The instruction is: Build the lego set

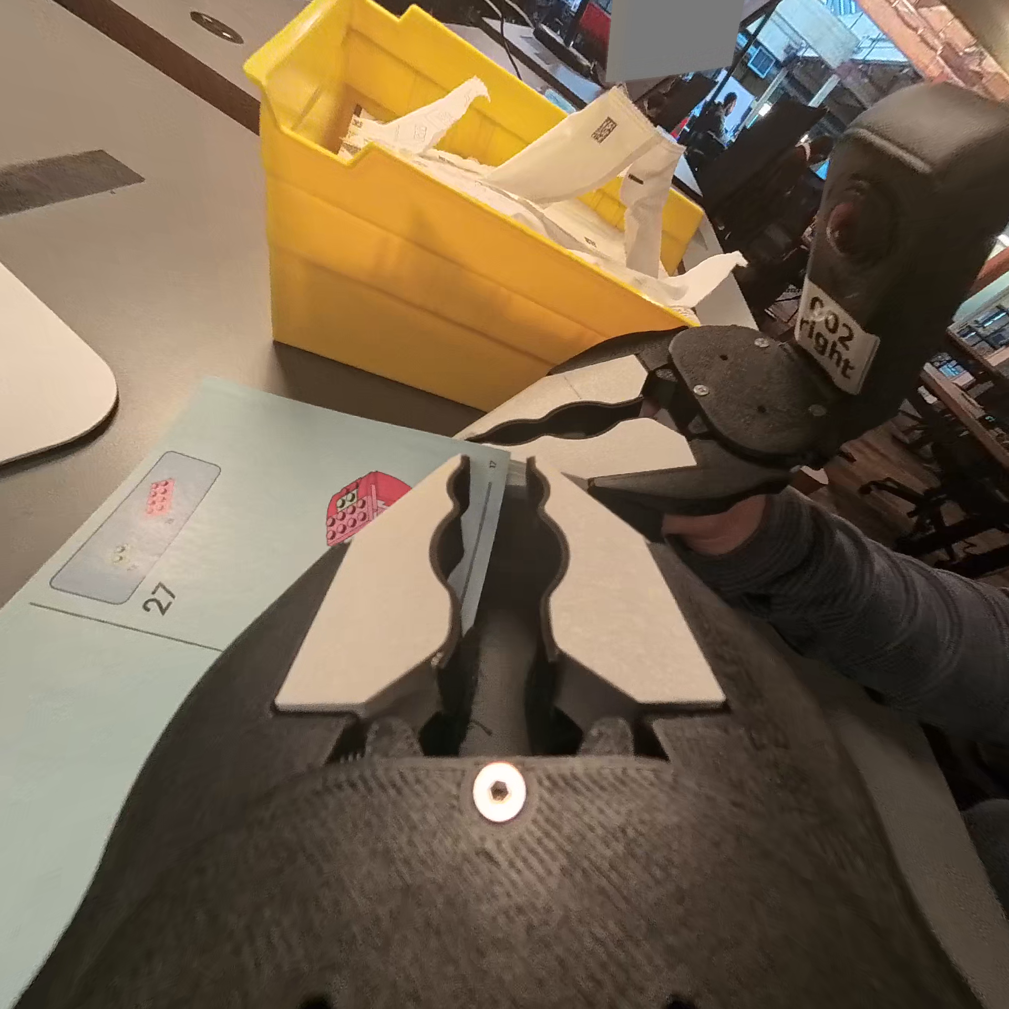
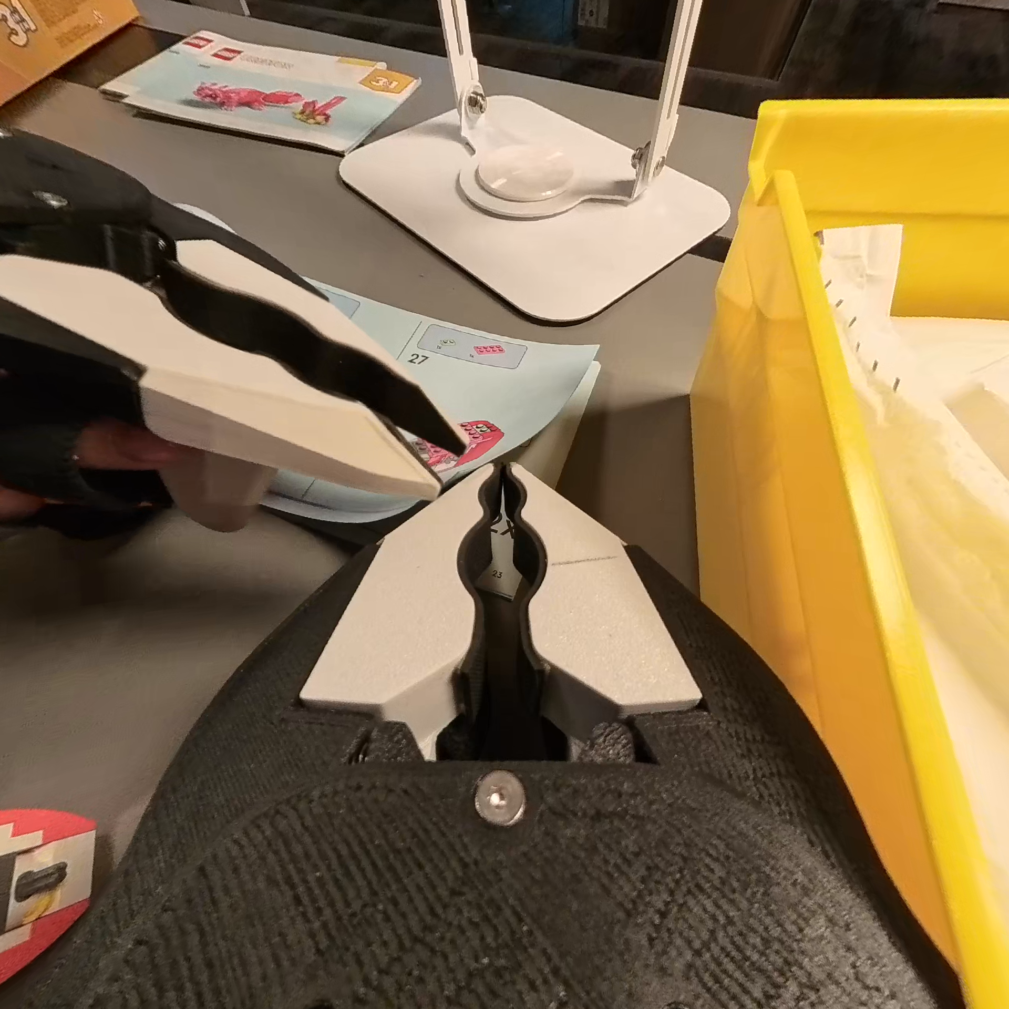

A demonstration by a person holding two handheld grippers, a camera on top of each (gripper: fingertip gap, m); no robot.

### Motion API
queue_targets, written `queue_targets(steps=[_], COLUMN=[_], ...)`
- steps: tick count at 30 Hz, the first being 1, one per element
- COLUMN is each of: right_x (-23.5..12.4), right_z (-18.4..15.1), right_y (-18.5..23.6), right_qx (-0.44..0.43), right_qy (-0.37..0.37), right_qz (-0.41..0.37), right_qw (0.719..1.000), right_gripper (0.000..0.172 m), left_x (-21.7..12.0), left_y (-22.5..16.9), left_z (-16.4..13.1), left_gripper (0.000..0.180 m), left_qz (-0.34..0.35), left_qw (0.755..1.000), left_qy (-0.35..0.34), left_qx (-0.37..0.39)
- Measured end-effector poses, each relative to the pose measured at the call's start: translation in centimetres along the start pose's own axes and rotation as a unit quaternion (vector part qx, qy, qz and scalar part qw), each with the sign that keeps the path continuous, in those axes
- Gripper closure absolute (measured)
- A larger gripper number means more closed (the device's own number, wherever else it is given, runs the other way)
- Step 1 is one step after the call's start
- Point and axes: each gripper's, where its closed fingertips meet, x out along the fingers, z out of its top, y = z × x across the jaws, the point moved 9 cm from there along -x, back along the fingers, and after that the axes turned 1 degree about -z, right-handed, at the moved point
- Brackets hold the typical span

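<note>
A light blue instruction booklet lies open on the dark table, and it also shows in the right wrist view. My left gripper is open. The corner of the top page stands between its pads and leans on the left finger, with a gap to the other pad. My right gripper is shut on the booklet's pages at their near edge, and printed paper shows through its finger hollows. In the left wrist view the right gripper meets the booklet just beyond my left fingertips. The left gripper hovers over the curled page.
A yellow bin with torn white paper bags stands just behind the booklet, close on the right in the right wrist view. A white lamp base, a second booklet and a cardboard box lie farther off. The grippers are tip to tip, or close to it.
</note>
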Motion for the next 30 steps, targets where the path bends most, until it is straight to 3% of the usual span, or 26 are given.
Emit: queue_targets(steps=[10,21,26,30], right_x=[0.0,-0.1,-1.1,-1.2], right_z=[0.0,0.0,0.3,0.2], right_y=[0.0,0.0,0.7,1.0], right_qx=[0.000,0.001,0.022,0.041], right_qy=[0.000,-0.006,-0.054,-0.057], right_qz=[-0.002,0.001,0.081,0.101], right_qw=[1.000,1.000,0.995,0.992], right_gripper=[0.172,0.171,0.145,0.141], left_x=[0.1,-0.4,-2.3,-3.3], left_y=[0.1,0.1,0.2,0.6], left_z=[-0.1,0.1,0.9,1.1], left_gripper=[0.180,0.180,0.180,0.180], left_qz=[-0.003,-0.031,-0.030,-0.021], left_qw=[1.000,0.999,0.997,0.995], left_qy=[0.001,-0.010,-0.075,-0.097], left_qx=[0.001,-0.015,-0.016,-0.021])
